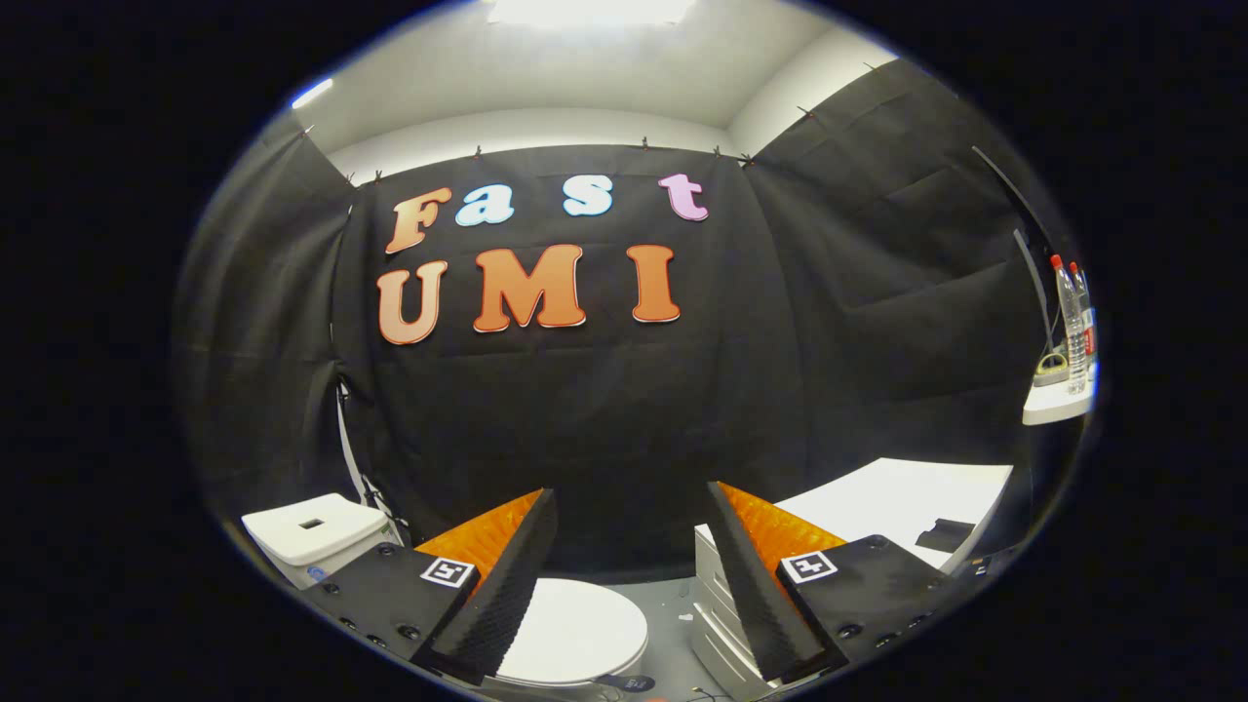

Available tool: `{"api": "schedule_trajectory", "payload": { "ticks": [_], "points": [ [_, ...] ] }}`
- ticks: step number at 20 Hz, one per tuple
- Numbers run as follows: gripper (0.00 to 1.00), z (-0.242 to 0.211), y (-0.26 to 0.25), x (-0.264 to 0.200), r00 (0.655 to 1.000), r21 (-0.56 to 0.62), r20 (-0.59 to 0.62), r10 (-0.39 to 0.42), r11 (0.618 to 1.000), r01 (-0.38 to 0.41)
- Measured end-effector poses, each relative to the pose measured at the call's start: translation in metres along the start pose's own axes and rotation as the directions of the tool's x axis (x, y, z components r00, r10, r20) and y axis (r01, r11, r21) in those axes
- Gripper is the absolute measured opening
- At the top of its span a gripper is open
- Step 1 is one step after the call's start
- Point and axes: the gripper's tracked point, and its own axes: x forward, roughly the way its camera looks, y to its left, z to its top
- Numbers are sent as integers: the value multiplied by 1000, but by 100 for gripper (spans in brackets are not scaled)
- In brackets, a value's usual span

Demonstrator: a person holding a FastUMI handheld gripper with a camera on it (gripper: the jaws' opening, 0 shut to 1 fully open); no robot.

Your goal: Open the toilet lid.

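Black cloth walls the booth, with a white tabletop (907,497) at the right and two bottles (1074,322) on a small shelf (1058,405) above it. Low down, the toilet's lid (575,629) lies shut, seemingly flat, its tank (317,531) at the left. The gripper (624,585) hangs above, fingers (502,595) spread wide and holding nothing, the lid beneath the left one.
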Motion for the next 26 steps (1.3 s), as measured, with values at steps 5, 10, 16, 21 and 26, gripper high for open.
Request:
{"api": "schedule_trajectory", "payload": {
  "ticks": [5, 10, 16, 21, 26],
  "points": [
    [98, -73, 11, -1, 991, 65, -137, -7, 998, 16],
    [99, -158, -1, -14, 942, 177, -336, -10, 982, 73],
    [98, -244, -2, -47, 815, 361, -577, 46, 910, 205],
    [98, -309, 6, -64, 712, 434, -696, 94, 845, 313],
    [98, -348, -18, -56, 646, 468, -760, 65, 744, 476]
  ]
}}
